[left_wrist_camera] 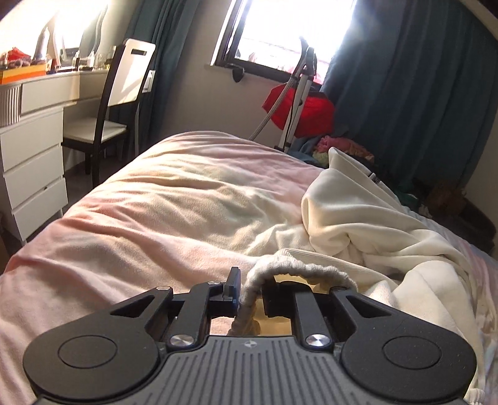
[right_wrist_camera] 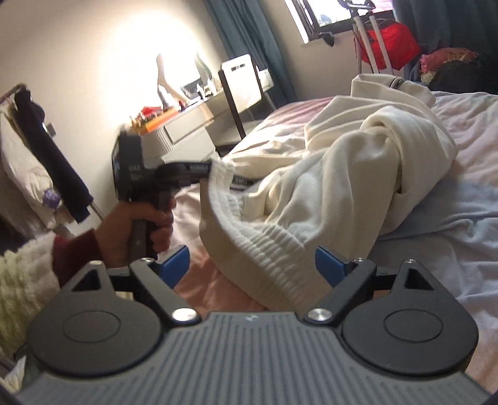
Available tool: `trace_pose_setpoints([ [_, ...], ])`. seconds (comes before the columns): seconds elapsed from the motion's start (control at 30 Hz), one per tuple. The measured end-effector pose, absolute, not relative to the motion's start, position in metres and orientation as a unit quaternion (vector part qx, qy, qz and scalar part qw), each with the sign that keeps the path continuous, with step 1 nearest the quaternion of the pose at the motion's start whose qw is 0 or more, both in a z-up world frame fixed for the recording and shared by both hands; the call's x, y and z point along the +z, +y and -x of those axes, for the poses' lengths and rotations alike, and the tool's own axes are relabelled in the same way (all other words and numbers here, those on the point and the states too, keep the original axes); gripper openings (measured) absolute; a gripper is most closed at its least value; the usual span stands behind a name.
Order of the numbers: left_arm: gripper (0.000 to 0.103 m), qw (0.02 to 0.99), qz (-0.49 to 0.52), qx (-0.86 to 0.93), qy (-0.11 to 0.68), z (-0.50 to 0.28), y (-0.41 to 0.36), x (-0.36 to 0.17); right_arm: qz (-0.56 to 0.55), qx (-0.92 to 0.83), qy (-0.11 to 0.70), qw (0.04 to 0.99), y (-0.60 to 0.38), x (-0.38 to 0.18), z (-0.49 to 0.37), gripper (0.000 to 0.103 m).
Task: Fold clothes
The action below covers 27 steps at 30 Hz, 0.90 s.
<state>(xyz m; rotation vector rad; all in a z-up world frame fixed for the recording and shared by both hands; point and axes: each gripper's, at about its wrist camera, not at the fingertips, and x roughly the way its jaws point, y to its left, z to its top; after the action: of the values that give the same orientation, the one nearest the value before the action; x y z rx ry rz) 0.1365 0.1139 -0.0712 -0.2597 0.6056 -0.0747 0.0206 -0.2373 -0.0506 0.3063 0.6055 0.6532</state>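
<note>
— The right tongs [right_wrist_camera: 252,264]?
— Spread wide, ribbed waistband [right_wrist_camera: 264,249] between them, unpinched.
— The left tongs [left_wrist_camera: 249,289]?
— Nipping that same waistband — the cream sweatpants [right_wrist_camera: 358,162] lie crumpled on the bed [left_wrist_camera: 140,202], chair [left_wrist_camera: 124,93] beyond.

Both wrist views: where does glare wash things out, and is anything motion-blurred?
Left wrist view: the window is blown out white, as is the area above the dresser; sun patches fall across the pink bedspread; the image is sharp. Right wrist view: a bright flare whitens the wall; the left gripper and the cream garment edge it holds look smeared.
</note>
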Motion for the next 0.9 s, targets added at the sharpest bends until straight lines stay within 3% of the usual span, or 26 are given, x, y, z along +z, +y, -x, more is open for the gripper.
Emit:
trace_pose_setpoints([
  [0.13,0.020,0.945,0.113,-0.051,0.304,-0.132,0.115,-0.068,-0.249,0.248,0.306,0.885,-0.263,-0.066,-0.041,0.089],
  [0.37,0.017,0.949,0.093,-0.073,0.291,-0.112,0.109,-0.050,-0.313,0.222,0.349,0.855,-0.259,-0.097,-0.067,0.090],
  [0.57,0.018,0.954,0.087,-0.092,0.272,-0.103,0.108,-0.040,-0.278,0.225,0.384,0.851,-0.235,-0.117,-0.079,0.090],
  [0.6,0.018,0.954,0.087,-0.094,0.272,-0.102,0.109,-0.040,-0.264,0.226,0.384,0.856,-0.231,-0.117,-0.078,0.087],
  [0.63,0.018,0.953,0.087,-0.096,0.274,-0.102,0.109,-0.040,-0.248,0.227,0.385,0.860,-0.228,-0.116,-0.076,0.066],
  [0.7,0.018,0.952,0.088,-0.100,0.277,-0.101,0.110,-0.041,-0.234,0.222,0.382,0.866,-0.228,-0.110,-0.071,0.041],
  [0.73,0.018,0.951,0.088,-0.103,0.278,-0.101,0.111,-0.041,-0.238,0.223,0.376,0.867,-0.230,-0.106,-0.069,0.034],
  [0.9,0.018,0.946,0.115,-0.134,0.272,-0.088,0.119,-0.034,-0.223,0.210,0.325,0.895,-0.238,-0.078,-0.045,0.029],
])
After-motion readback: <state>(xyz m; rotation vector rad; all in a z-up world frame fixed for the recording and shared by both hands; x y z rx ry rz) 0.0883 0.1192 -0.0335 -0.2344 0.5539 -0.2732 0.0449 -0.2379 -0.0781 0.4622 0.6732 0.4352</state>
